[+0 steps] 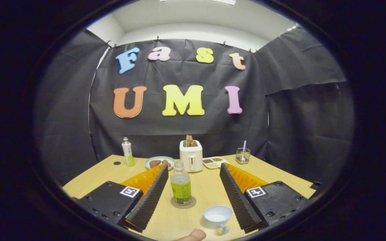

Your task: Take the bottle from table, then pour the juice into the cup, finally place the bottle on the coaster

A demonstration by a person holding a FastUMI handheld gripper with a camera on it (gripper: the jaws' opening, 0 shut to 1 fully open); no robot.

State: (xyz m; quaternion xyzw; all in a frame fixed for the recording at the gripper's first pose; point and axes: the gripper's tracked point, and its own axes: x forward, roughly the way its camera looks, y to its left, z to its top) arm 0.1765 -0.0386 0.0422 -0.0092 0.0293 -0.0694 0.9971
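Gripper view: the jaws are spread wide and hold nothing. The bottle stands upright on the coaster, between the two fingers and nearer the left one, touching neither. It is capless, with green juice filling most of it. The cup sits on the bench just beside the right finger, nearer the camera than the bottle. Its inside looks pale; whether it holds liquid cannot be told. A fingertip shows at the near end of the bench.

Judged state: the bottle rests on its target, so the task appears at or near its end, unless this is the start layout.

Hazards from here:
- Off-centre position. The bottle is closer to the left finger; any sideways drift while backing away could clip it and tip it. With no cap, juice would spill.
- Cup proximity. The right finger passes close to the cup and its handle; a low retreat path could drag it.
- Re-closing the jaws unevenly would push the bottle off the coaster.

Further back stand a second bottle, a plate, a toaster and a small tray.
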